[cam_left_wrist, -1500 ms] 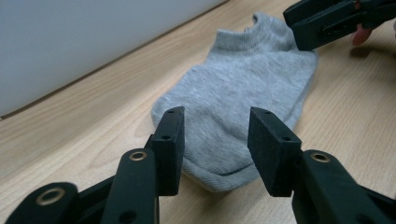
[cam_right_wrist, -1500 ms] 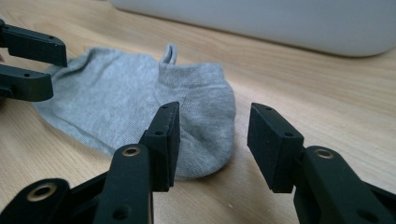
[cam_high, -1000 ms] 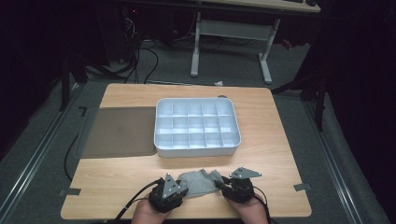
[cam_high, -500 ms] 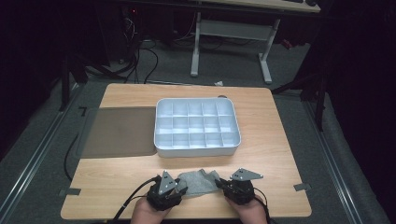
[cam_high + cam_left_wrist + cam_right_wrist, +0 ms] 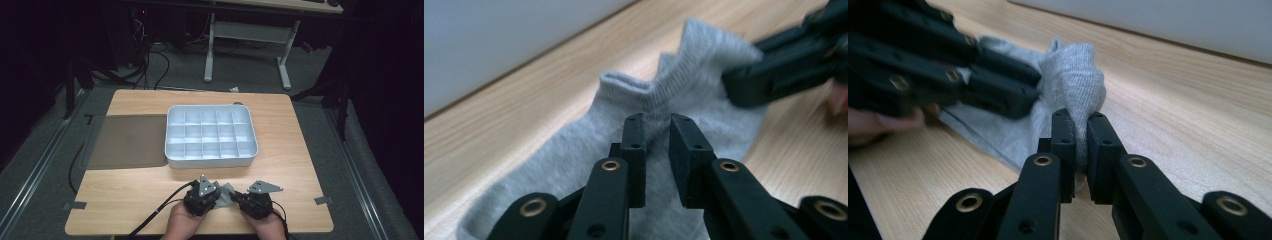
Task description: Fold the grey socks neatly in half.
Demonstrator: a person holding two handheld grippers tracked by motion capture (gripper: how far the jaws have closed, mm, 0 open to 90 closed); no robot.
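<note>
- Right gripper (image 5: 1079, 131) pinched tight on a bunched-up fold of the grey sock (image 5: 1068, 90), jaws nearly together with fabric squeezed between them.
- Left gripper (image 5: 659, 135) sitting over the flat part of the same sock (image 5: 624, 150), jaws a little apart with grey knit showing in the gap; can't honestly tell whether any fabric is caught.
- Seen from the high view: both grippers side by side at the near edge, left gripper (image 5: 202, 195) and right gripper (image 5: 255, 200), each in a hand, sock (image 5: 227, 194) lying between them on the table.
- Light wood table (image 5: 300, 150), pretty bare otherwise.
- White compartment tray (image 5: 210, 135) mid-table, well apart from the sock, a grid of small cells, all looking empty from up here.
- Dark grey mat (image 5: 127, 141) touching the tray's left side, hanging past the table's left edge.
- Black cables (image 5: 160, 212) trailing off the left gripper toward the near edge.
- Grey carpet floor around, dim room, white desk legs (image 5: 247, 45) and a tangle of cords (image 5: 145, 55) at the back.
</note>
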